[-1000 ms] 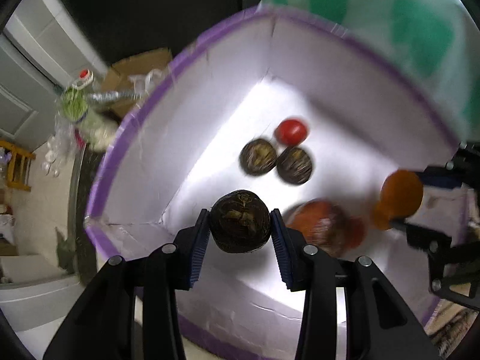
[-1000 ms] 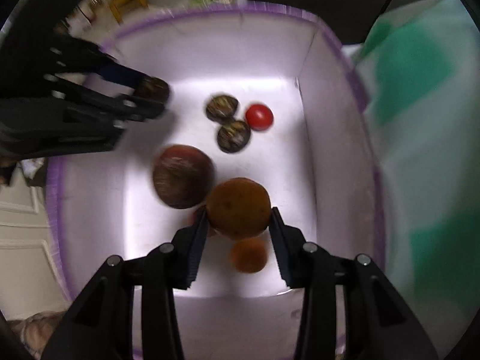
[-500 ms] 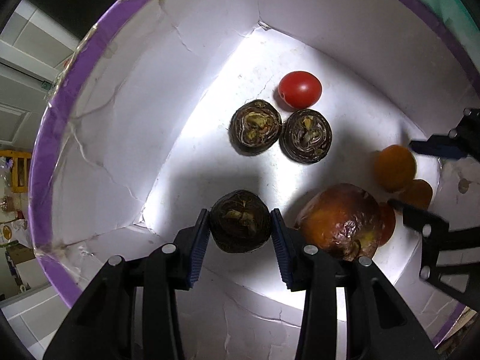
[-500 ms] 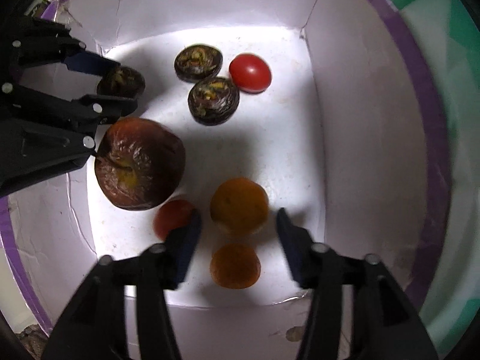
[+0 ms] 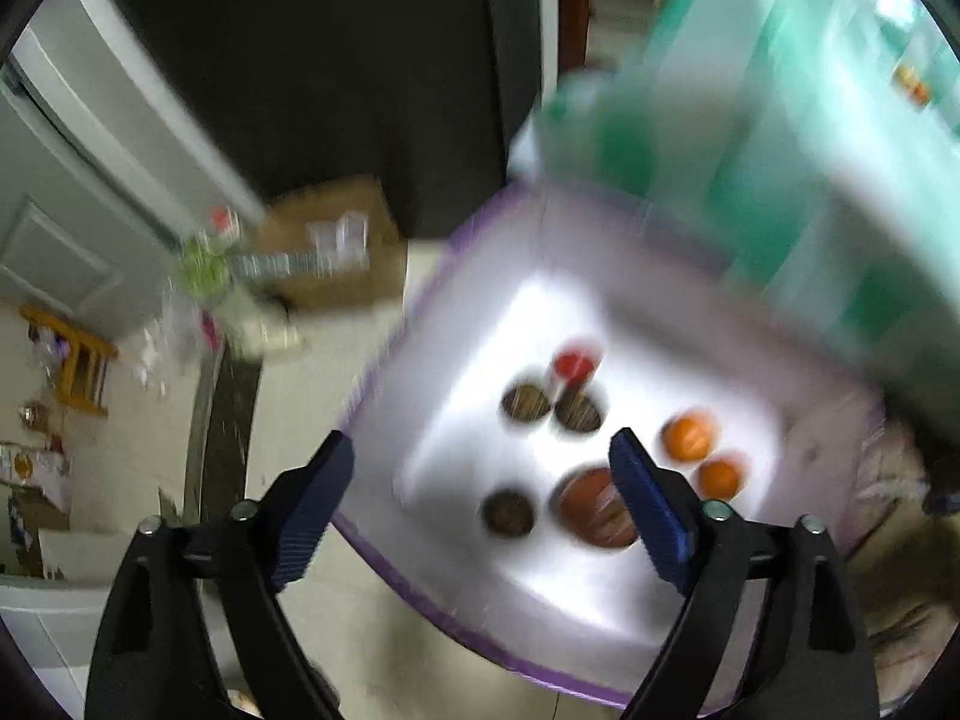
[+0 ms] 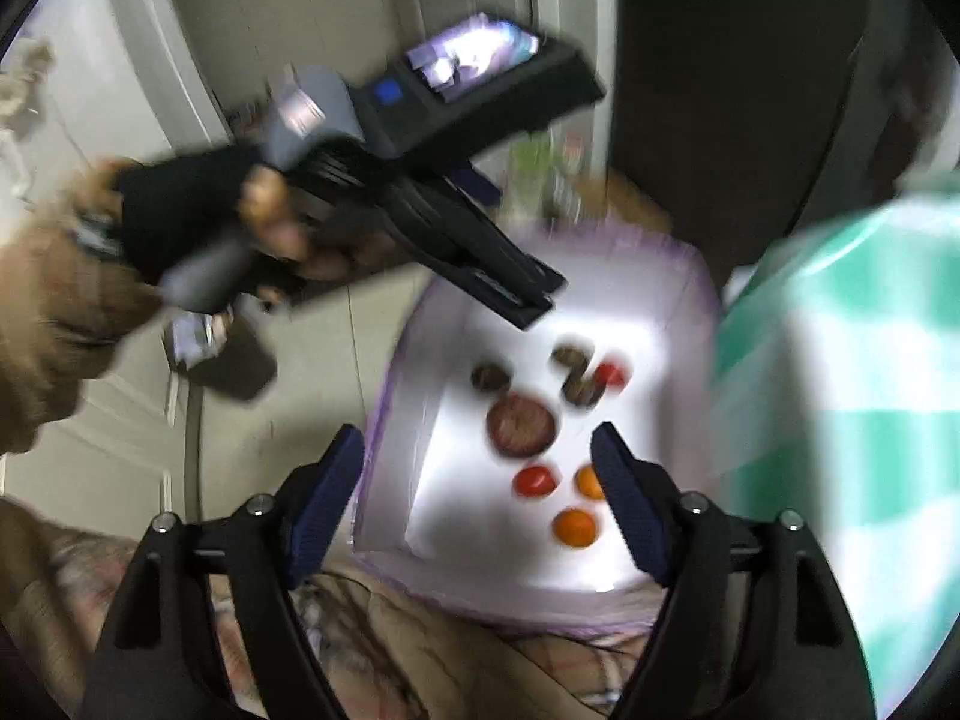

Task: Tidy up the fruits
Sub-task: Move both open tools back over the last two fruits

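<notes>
A white box with a purple rim (image 5: 384, 348) (image 6: 384, 396) holds several fruits. In the left wrist view a dark brown fruit (image 5: 507, 512) lies alone near the front, a large reddish-brown fruit (image 5: 597, 507) beside it, two oranges (image 5: 690, 437) to the right, two dark fruits (image 5: 526, 402) and a red tomato (image 5: 576, 365) behind. My left gripper (image 5: 483, 492) is open and empty, high above the box. My right gripper (image 6: 477, 492) is open and empty, also above the box. The left gripper shows from the side in the right wrist view (image 6: 528, 300), held by a hand.
A green-and-white checked cloth (image 5: 810, 150) (image 6: 840, 390) lies right of the box. A cardboard box (image 5: 336, 246) with bottles and a wooden stool (image 5: 78, 360) stand on the floor to the left. A patterned fabric (image 6: 450, 660) lies below the box.
My left gripper let go of the dark fruit, which now lies in the box. Both grippers opened wide and pulled up and back out of the box.
</notes>
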Available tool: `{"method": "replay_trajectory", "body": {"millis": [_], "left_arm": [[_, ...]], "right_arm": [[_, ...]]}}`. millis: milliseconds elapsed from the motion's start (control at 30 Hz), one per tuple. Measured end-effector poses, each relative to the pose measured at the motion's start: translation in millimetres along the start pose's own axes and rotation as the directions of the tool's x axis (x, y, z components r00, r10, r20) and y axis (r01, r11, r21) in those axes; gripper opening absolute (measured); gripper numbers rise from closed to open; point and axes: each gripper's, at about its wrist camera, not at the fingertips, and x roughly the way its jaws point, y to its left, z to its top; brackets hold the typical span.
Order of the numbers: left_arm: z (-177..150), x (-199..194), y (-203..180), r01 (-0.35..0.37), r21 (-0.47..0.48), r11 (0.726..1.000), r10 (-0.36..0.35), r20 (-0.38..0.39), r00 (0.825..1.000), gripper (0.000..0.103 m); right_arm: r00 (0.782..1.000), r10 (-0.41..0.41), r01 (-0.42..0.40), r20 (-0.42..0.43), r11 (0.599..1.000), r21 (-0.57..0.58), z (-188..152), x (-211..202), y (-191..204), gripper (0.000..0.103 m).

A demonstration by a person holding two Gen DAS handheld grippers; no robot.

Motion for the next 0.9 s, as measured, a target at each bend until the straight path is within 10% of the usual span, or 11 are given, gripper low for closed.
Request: {"method": "replay_trajectory", "body": {"millis": [100,233,533,667,900], "left_arm": [[46,-54,-37,0.044,0.026,0.999,-0.047,0.148,0.988,0.088],[100,-100,-124,0.161,0.155,0.975,-0.203,0.317,0.926,0.088],[188,-33,-370,0.287,0.4,0.87,-0.435,0.35,0.83,0.088],[233,7,-439,0.348,0.383,0.856,-0.466,0.279,0.839,0.088],[270,47,-464,0.459,0.302,0.835,-0.523,0.179,0.833,0.088]], "right_arm": [[0.979,-0.13,0.12,0.157,0.99,0.071,-16,-79,-34,0.086],[0.91,-0.365,0.286,0.198,0.896,0.34,-63,-152,-120,0.088],[0.753,-0.657,0.405,-0.025,0.434,0.805,-238,-225,-316,0.088],[0.691,-0.712,0.434,-0.123,0.273,0.859,-287,-233,-371,0.088],[0.674,-0.703,0.512,-0.225,0.226,0.829,-296,-223,-437,0.088]]}}
